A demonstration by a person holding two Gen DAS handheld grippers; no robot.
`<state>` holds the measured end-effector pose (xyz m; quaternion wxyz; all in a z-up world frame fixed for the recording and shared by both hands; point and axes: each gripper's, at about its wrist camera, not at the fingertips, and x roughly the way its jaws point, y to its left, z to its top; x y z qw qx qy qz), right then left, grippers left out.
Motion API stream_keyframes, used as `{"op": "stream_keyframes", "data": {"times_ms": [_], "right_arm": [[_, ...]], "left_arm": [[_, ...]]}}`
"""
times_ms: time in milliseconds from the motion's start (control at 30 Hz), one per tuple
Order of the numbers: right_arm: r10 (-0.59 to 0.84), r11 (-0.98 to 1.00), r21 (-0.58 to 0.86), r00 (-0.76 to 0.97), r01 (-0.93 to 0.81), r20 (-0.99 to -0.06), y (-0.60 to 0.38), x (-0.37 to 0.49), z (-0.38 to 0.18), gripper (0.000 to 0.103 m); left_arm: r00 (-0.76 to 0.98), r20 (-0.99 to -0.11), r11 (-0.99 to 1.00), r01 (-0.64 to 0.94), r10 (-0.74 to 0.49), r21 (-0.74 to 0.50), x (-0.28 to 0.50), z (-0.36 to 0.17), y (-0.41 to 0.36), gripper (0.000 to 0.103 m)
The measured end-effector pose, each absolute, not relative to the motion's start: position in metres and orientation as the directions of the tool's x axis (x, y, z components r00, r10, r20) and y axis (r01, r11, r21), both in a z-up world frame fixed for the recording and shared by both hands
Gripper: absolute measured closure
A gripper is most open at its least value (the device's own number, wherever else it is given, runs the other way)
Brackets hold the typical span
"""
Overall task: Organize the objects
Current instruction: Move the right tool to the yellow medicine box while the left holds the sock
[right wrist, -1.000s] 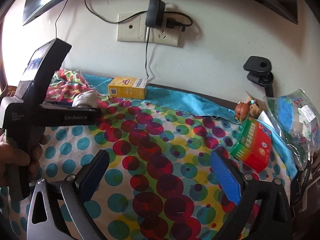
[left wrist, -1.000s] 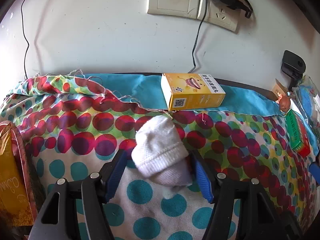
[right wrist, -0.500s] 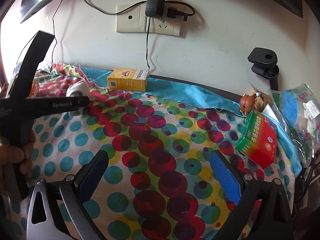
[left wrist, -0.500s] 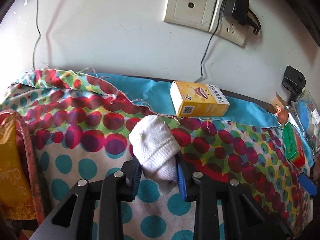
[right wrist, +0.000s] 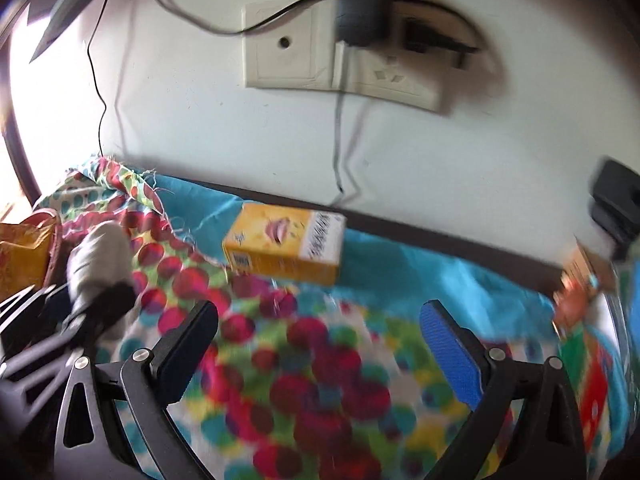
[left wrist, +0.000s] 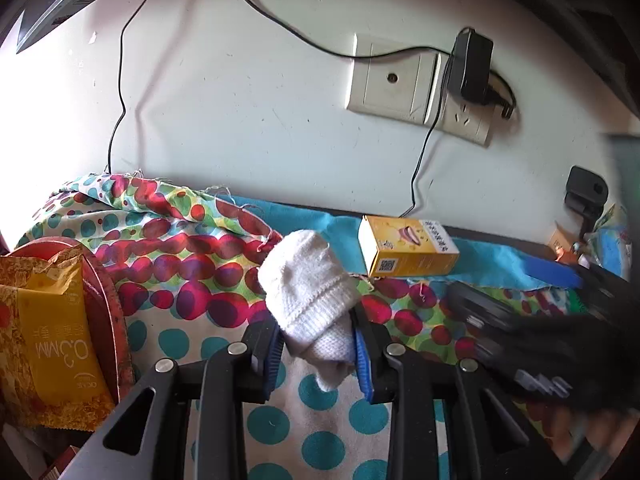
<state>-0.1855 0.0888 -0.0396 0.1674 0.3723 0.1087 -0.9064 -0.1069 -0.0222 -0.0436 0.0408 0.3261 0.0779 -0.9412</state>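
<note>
My left gripper [left wrist: 318, 350] is shut on a white knitted sock [left wrist: 310, 294] and holds it above the spotted cloth [left wrist: 200, 280]. The sock also shows in the right wrist view [right wrist: 98, 260], at the left, between the left gripper's fingers. A yellow box [left wrist: 408, 250] lies at the back on the blue cloth; it shows in the right wrist view [right wrist: 286, 244] too. My right gripper [right wrist: 320, 332] is open and empty, just in front of the yellow box. Its blurred body [left wrist: 540, 344] crosses the right of the left wrist view.
A red round tray [left wrist: 108, 312] with a yellow snack packet [left wrist: 48, 340] stands at the left. A green and red box [right wrist: 592, 380] and a small brown figure [right wrist: 576, 296] lie at the right. Wall sockets [left wrist: 416, 92] with a black adapter and cables hang above.
My left gripper closed on the sock and lifted it. My right gripper moved fast forward and left towards the yellow box; its view is blurred.
</note>
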Motion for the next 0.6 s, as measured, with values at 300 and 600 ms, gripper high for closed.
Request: {"op": "stream_keyframes", "data": {"times_ms": [300, 600], "right_arm": [[-0.213, -0.902, -0.103, -0.641, 0.419, -0.738, 0.051, -0.221, -0.051, 0.002], [-0.133, -0.900, -0.193, -0.668, 0.391, -0.733, 0.023, -0.232, -0.066, 0.004]], "left_arm": [[-0.778, -0.628, -0.970, 0.171, -0.024, -0.174, -0.107, -0.044, -0.036, 0.073], [-0.765, -0.644, -0.964, 0.187, -0.023, -0.187, -0.109, -0.047, -0.040, 0.073]]}}
